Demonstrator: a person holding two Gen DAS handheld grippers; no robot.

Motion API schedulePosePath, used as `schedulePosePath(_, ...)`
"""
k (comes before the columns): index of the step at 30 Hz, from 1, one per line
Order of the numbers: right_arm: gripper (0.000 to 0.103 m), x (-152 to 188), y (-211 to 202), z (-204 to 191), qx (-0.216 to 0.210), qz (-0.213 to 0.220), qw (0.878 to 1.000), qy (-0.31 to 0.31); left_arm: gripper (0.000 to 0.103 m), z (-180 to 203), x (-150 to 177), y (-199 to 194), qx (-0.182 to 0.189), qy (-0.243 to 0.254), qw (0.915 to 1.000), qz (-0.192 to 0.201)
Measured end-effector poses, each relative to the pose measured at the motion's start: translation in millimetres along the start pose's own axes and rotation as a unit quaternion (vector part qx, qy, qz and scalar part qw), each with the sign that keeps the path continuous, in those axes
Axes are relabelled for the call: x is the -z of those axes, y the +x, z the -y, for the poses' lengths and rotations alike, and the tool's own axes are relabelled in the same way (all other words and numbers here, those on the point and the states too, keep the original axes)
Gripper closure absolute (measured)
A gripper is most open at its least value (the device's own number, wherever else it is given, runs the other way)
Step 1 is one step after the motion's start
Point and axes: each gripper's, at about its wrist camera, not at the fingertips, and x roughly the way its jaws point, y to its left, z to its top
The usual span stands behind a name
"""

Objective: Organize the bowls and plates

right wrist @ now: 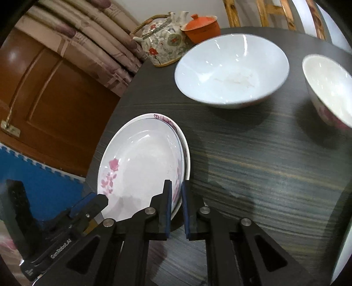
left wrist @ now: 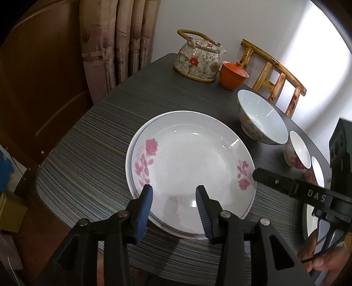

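Dark streaked counter (left wrist: 92,140) filling the centre, brown wooden door (left wrist: 44,83) at left, beige patterned curtain (left wrist: 118,39) upper centre, white wall (left wrist: 220,19), wooden chair (left wrist: 275,72) upper right, blue floor mat (right wrist: 44,189) lower left.

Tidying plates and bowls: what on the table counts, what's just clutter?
Job: stacked plates, big bowl, small floral bowl.
Clutter: teapot, orange lidded cup.
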Motion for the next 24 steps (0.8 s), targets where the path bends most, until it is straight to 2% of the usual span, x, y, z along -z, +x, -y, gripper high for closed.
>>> schedulePosePath(5,0.093,-5,-4,-12,0.012,0.015,0.999,-0.030,0.062,2,1,0,0.001,0.006,1.0000,0.002)
schedulePosePath(9,0.092,-2,-10,-10,-0.001,0.019,1.000,-0.020,0.062,6,3,1,0.002,0.015,0.9999,0.002)
schedulePosePath(17,0.092,21,-25,2,-0.015,0.028,0.999,-0.005,0.062,17,6,-1,-0.008,0.046,0.9989,0.009)
schedulePosePath(24,0.091,49,-54,27,-0.010,0.049,0.999,0.014,0.062,34,12,-3,-0.020,0.086,0.9960,0.015)
